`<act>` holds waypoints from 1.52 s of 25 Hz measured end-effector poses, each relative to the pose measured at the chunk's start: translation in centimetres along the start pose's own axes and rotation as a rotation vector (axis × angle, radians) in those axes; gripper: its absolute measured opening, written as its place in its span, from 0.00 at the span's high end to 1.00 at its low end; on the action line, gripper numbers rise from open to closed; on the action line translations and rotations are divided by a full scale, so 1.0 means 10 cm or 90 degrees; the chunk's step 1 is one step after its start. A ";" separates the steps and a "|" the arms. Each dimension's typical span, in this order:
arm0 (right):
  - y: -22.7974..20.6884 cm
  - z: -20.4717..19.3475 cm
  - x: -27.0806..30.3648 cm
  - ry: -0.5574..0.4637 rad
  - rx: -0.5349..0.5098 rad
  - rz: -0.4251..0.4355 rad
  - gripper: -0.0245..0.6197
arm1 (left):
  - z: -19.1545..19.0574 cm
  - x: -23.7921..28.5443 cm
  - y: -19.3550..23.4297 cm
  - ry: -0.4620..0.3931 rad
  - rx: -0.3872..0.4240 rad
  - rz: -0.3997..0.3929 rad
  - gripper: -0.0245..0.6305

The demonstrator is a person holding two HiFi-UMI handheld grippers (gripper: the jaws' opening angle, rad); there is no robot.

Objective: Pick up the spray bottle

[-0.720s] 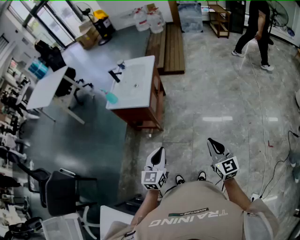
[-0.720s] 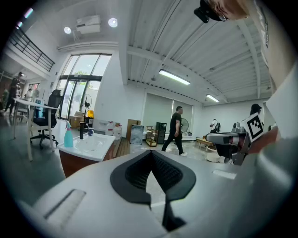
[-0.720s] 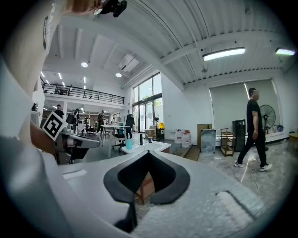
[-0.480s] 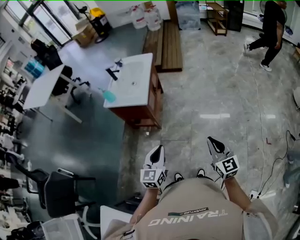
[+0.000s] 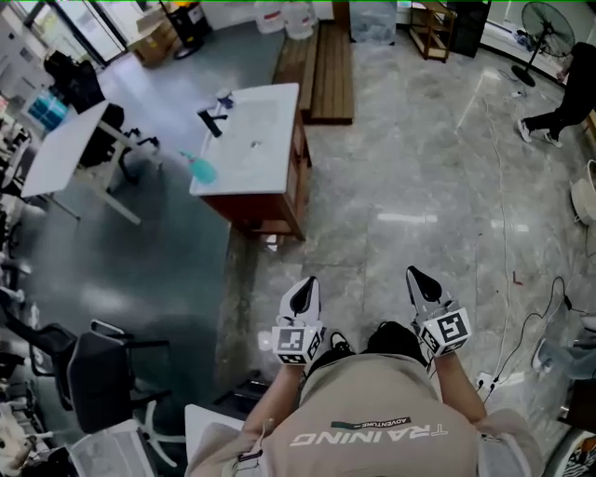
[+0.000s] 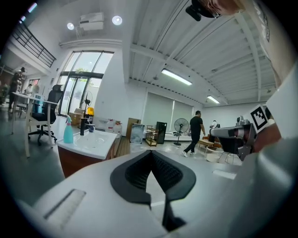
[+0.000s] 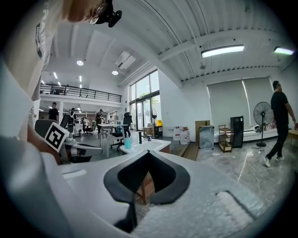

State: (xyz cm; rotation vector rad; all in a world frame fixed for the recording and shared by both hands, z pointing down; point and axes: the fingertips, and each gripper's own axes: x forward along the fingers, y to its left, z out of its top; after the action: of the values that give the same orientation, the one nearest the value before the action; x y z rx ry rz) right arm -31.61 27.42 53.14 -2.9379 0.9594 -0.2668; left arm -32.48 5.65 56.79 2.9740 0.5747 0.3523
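A white tabletop [image 5: 272,166] with a sunken basin sits on a brown wooden cabinet [image 5: 293,200], a black tap [image 5: 210,122] at its far left corner. Beyond it lies a wooden plank platform [image 5: 321,65]. A white folding table [image 5: 58,160] stands to the left on the grey floor, and a black office chair [image 5: 104,371] nearer. On the marble floor [image 5: 410,168], a thin cable [image 5: 506,233] trails. A person in black [image 5: 562,116] walks at the right edge, near a standing fan [image 5: 543,19].
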 end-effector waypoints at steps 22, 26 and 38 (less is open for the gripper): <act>-1.30 -0.02 1.09 0.012 -0.006 0.129 0.96 | 0.56 1.69 -0.08 0.014 0.057 0.052 0.93; -1.57 -0.05 1.19 0.030 -0.006 0.149 0.96 | 0.58 1.96 -0.20 0.022 0.047 0.065 0.93; -1.87 -0.22 1.54 0.062 0.028 0.155 0.96 | 0.49 2.39 0.02 0.066 0.049 0.082 0.93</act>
State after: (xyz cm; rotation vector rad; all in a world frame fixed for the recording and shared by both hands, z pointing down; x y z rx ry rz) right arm -8.89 33.52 59.27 -2.7546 1.2913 -0.4159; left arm -9.65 14.28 56.99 3.0893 0.4156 0.5078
